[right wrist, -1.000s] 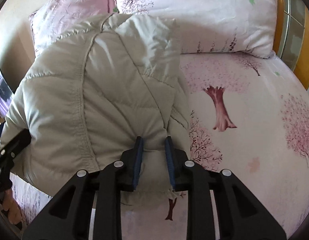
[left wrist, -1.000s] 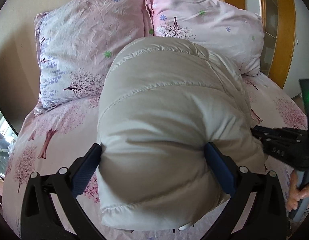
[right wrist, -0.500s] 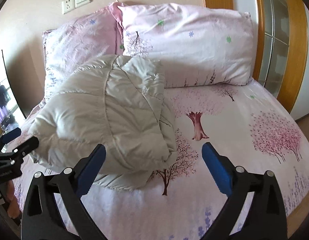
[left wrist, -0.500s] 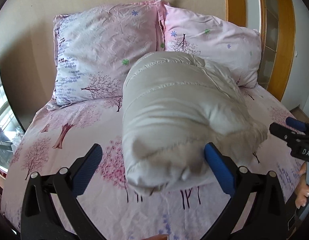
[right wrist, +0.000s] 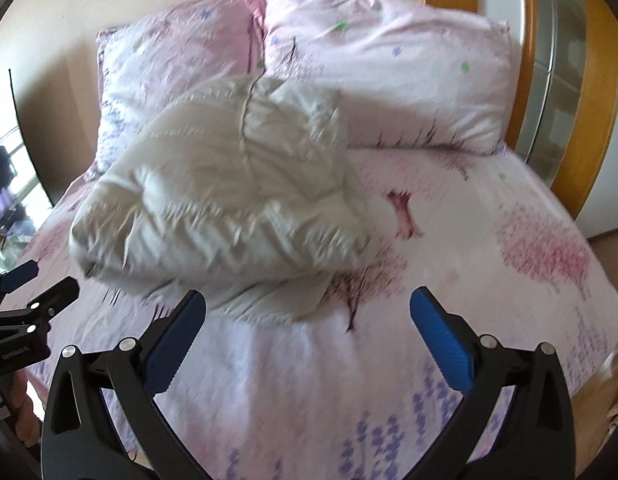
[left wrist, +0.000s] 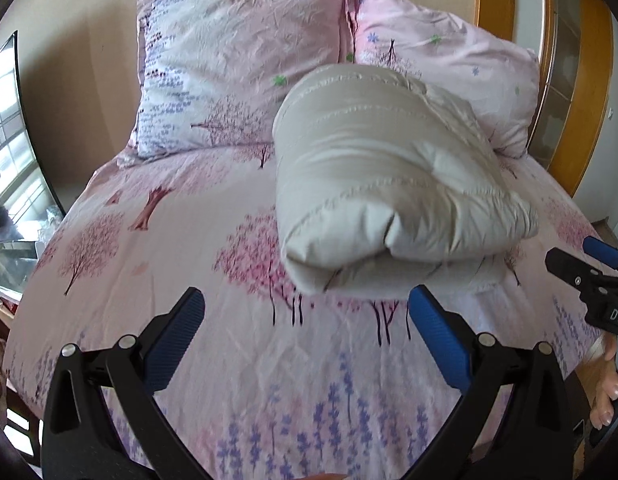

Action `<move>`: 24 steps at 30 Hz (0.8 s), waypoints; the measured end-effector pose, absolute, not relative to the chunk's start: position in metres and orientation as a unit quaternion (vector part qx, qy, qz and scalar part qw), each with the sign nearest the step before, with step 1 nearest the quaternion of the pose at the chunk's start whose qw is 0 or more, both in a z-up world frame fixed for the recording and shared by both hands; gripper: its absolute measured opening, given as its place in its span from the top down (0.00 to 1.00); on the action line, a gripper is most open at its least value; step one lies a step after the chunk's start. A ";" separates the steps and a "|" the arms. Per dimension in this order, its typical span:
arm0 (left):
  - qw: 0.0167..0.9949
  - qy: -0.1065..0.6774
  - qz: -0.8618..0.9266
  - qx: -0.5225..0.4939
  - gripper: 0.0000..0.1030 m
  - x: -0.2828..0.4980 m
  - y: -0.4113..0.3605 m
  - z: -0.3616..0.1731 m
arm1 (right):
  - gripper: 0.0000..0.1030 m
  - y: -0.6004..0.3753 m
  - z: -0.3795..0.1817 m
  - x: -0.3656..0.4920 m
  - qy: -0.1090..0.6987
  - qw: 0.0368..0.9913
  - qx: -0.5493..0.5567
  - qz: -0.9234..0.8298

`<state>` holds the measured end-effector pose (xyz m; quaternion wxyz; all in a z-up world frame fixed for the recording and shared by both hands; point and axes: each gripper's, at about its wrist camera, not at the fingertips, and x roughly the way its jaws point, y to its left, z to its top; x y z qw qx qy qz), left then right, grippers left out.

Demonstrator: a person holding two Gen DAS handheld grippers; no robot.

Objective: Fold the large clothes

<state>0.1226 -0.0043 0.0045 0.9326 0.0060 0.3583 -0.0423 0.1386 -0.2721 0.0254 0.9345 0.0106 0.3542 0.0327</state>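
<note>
A beige quilted down jacket [left wrist: 385, 184] lies folded into a thick bundle on the pink flowered bed sheet [left wrist: 213, 320]; it also shows in the right wrist view [right wrist: 229, 200]. My left gripper [left wrist: 305, 340] is open and empty, pulled back from the bundle's near edge. My right gripper [right wrist: 309, 344] is open and empty, also short of the bundle. The right gripper shows at the right edge of the left wrist view [left wrist: 589, 276]. The left gripper shows at the left edge of the right wrist view [right wrist: 25, 300].
Two pink flowered pillows [left wrist: 237, 64] [left wrist: 449, 68] lean against the beige wall behind the jacket. A wooden frame [right wrist: 545, 80] stands to the right of the bed. A window and clutter [left wrist: 9, 184] are at the left.
The right gripper opened and let go of the jacket. Both grippers drew back toward the foot of the bed, and the folded jacket stays on the sheet.
</note>
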 end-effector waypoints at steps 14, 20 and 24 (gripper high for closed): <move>0.897 0.441 -0.015 0.010 0.02 0.110 -0.001 -0.012 | 0.01 -0.256 0.005 0.123 0.435 0.899 -0.010 0.041; 0.890 0.456 -0.018 0.020 0.02 0.107 -0.007 -0.015 | 0.01 -0.250 0.004 0.119 0.445 0.894 -0.021 0.044; 0.885 0.464 -0.020 0.028 0.02 0.108 -0.010 -0.017 | 0.01 -0.249 0.001 0.120 0.452 0.891 -0.026 0.042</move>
